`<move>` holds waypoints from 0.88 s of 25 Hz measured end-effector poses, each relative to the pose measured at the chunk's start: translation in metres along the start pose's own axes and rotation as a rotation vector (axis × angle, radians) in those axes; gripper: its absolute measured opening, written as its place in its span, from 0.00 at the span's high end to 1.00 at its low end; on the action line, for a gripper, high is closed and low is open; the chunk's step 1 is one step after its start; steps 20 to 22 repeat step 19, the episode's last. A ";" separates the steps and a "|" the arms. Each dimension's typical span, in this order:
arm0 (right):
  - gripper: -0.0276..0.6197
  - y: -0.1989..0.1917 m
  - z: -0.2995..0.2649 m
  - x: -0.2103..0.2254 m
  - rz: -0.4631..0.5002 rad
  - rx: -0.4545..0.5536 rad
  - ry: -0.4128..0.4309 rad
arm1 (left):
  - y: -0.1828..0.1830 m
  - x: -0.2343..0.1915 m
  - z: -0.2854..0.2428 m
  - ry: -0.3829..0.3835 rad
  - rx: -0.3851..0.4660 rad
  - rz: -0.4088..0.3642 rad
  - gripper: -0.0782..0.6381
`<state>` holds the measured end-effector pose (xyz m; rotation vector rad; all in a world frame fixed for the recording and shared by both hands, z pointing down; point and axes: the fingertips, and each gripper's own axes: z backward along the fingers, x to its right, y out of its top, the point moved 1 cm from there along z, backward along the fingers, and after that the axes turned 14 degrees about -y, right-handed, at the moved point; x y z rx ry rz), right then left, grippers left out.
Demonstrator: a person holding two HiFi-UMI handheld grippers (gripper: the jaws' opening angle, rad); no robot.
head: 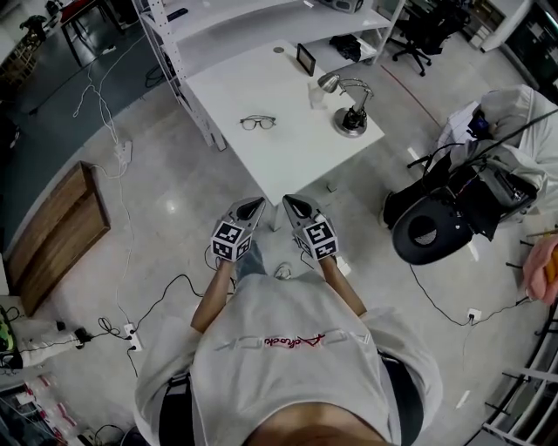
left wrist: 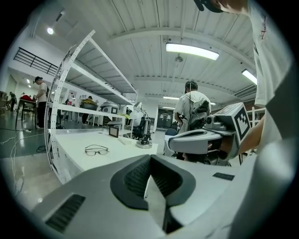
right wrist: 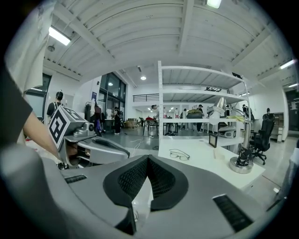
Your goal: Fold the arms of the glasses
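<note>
The table (head: 292, 150) is white and mostly bare. Its near edge faces the person, and a strip of open floor (head: 174, 187) lies between that edge and both grippers. The left gripper (head: 255, 206) and the right gripper (head: 291, 204) hang side by side short of the table's near corner, pointing toward it and touching nothing. Each gripper's jaws are closed tip to tip, with nothing between them.

The glasses (head: 258, 122) rest on the table, set in from its left edge and well apart from both grippers. Bare tabletop surrounds them on every side, and their arms appear unfolded. Toward the table's right side stands a desk lamp (head: 352, 111) on a round base. A small dark frame (head: 306, 59) stands upright near the table's far edge.

A white shelf rack (head: 253, 22) rises over the far part of the table, and its uprights come down along the table's left edge. Left of the table, cables (head: 96, 104) and a power strip (head: 123, 153) lie on the floor. Farther out on that side lies a wooden board (head: 57, 231). Right of the table, dark equipment (head: 449, 213) crowds the floor, and a black office chair (head: 417, 37) stands beyond the table's far right corner. The room behind is a bright workshop with ceiling strip lights, and other people stand in the distance.
</note>
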<state>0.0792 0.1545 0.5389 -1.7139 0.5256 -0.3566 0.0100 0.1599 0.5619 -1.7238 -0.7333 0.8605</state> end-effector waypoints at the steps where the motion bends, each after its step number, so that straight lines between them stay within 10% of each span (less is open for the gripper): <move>1: 0.96 0.001 0.001 0.000 0.000 0.000 0.002 | 0.001 0.001 0.001 0.001 0.000 -0.002 0.85; 22: 0.96 0.008 -0.005 0.000 -0.005 0.021 0.000 | 0.012 -0.008 -0.001 0.006 0.011 -0.023 0.85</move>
